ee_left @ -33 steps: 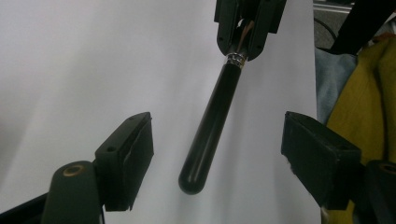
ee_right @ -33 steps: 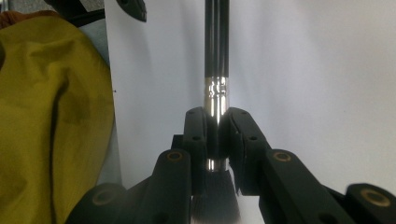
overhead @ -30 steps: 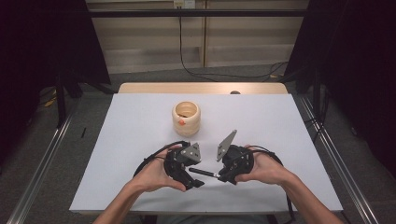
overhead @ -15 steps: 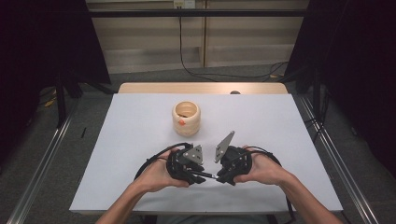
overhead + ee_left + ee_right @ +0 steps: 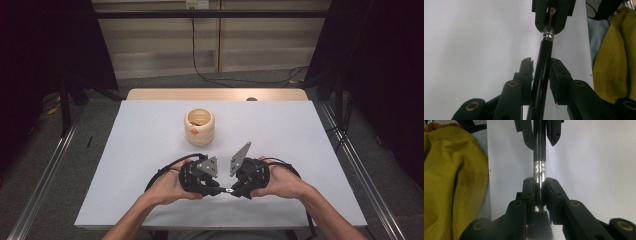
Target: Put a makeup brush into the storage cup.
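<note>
Right gripper (image 5: 239, 190): clenched on the silver ferrule (image 5: 539, 171) of a makeup brush (image 5: 543, 67), bristles (image 5: 539, 227) tucked back toward its own body; judged to be the anchoring hold.
Left gripper (image 5: 216, 189): jaws have just been closing; the left gripper view shows the black handle between the pads (image 5: 527, 72), touching or very nearly, so it reads as grasping the handle.
Why both ends: the two grippers face each other with the brush bridging them, which looks like a handover or a re-grip, so the brush never lies loose.
Brush location: held level just above the white table cover (image 5: 150, 150), at about 6 o'clock on the table, near the person's edge.
Wooden cup (image 5: 199, 126): upright, at 12 o'clock from the grippers, well apart; a likely destination.
Clothing: yellow fabric (image 5: 451, 177) of the person's lap, beyond the table edge.
Obstacles: nothing lies between brush and cup; trailing cables (image 5: 165, 172) curl beside the left hand (image 5: 167, 185).
</note>
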Available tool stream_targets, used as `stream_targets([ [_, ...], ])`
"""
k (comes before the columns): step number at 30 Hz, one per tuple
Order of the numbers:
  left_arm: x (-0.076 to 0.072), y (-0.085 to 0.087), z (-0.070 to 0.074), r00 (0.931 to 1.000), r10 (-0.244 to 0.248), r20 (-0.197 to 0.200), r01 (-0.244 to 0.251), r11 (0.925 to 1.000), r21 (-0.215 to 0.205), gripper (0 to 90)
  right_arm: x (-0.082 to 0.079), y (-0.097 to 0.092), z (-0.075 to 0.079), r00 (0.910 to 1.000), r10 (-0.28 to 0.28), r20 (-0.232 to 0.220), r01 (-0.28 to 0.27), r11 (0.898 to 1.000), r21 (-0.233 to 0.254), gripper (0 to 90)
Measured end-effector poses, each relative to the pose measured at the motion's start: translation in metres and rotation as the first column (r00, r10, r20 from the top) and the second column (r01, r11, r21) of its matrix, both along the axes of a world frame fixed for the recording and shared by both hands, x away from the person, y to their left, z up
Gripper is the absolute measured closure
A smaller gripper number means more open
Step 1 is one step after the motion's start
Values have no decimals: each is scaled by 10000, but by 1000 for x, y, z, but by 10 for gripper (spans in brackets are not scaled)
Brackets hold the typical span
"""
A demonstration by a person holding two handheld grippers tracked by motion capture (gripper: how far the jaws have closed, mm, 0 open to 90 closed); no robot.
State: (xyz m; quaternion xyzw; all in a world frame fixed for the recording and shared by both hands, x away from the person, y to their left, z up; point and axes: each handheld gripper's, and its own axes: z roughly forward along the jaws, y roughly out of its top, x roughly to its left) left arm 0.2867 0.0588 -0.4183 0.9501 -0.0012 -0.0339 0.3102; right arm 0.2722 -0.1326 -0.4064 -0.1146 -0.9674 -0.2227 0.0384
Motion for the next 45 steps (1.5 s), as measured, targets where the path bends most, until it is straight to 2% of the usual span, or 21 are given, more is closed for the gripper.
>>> stream_targets([
  [2,-1,-1,-1,10000,-48,43,48,10000,9,754,0,0,0,10000,75,17,-75,10000,-26,780],
  [4,-1,-1,-1,9996,-251,-93,251,9997,39,770,-1,0,-1,10000,56,34,-56,10000,-37,772],
  [9,-2,-1,1,9994,-307,-185,304,9994,-139,793,0,-4,1,9999,112,113,-115,9997,224,758],
  [17,-2,0,1,9996,-158,-234,154,9997,-174,795,3,-6,1,10000,28,56,-31,9990,437,747],
  [24,0,3,1,9985,-107,-532,96,9997,-215,795,4,-7,0,9999,-126,-98,132,9979,634,730],
  [28,1,4,-1,9986,152,-504,-168,9994,-301,795,6,-9,0,9997,-213,-84,219,9967,778,696],
  [39,2,6,-2,9977,199,-642,-220,9992,-320,795,9,-16,4,9967,-814,-5,808,9879,1326,556],
  [45,2,7,-2,9975,239,-668,-262,9991,-335,795,10,-21,5,9939,-1101,12,1083,9800,1667,402],
])
